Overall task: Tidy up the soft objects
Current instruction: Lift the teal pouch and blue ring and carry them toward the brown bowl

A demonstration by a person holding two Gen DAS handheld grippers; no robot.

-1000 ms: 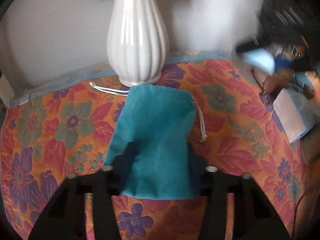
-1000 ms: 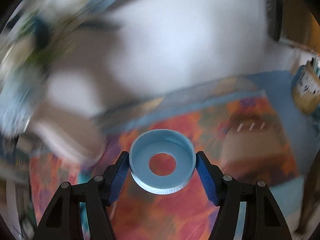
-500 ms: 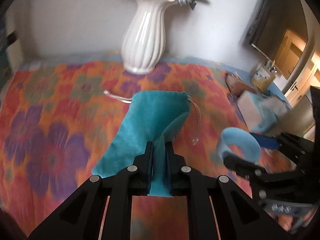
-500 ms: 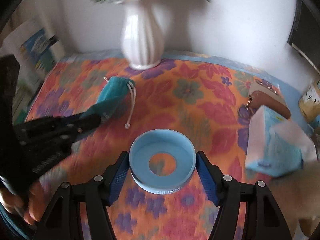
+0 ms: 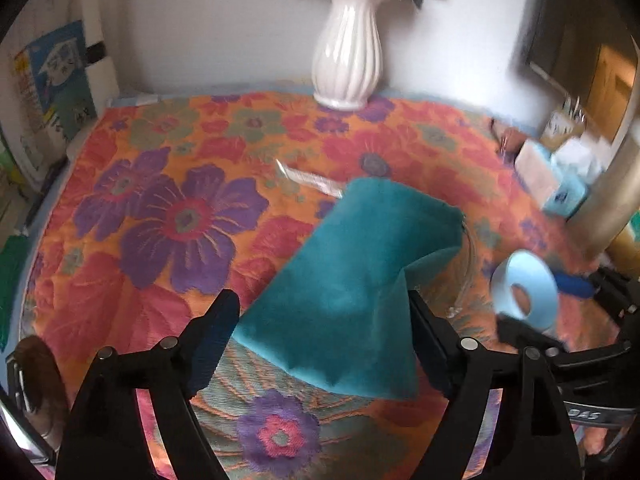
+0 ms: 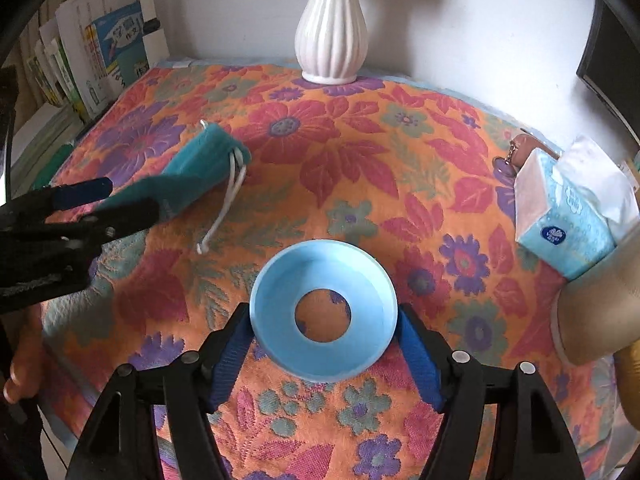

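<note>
A teal drawstring pouch (image 5: 352, 280) lies on the floral tablecloth (image 5: 180, 216), its near end lying between the fingers of my left gripper (image 5: 320, 328), which is open. The pouch also shows in the right wrist view (image 6: 200, 164), with a white cord (image 6: 224, 208) trailing from it and the left gripper (image 6: 120, 200) at its near end. My right gripper (image 6: 324, 328) is shut on a light blue ring with a round hole (image 6: 324, 312), held above the cloth. That ring also shows in the left wrist view (image 5: 524, 284), right of the pouch.
A white ribbed vase (image 6: 332, 36) stands at the back by the wall. A blue tissue pack (image 6: 568, 208) and a brown key pouch (image 6: 532, 144) sit at the right edge. Books (image 6: 96, 56) stand at the left. A tan post (image 5: 612, 200) rises at the right.
My left gripper has opened; half a second ago it was shut on the pouch's near end. The right gripper, still holding the ring, has stayed just right of the pouch.
</note>
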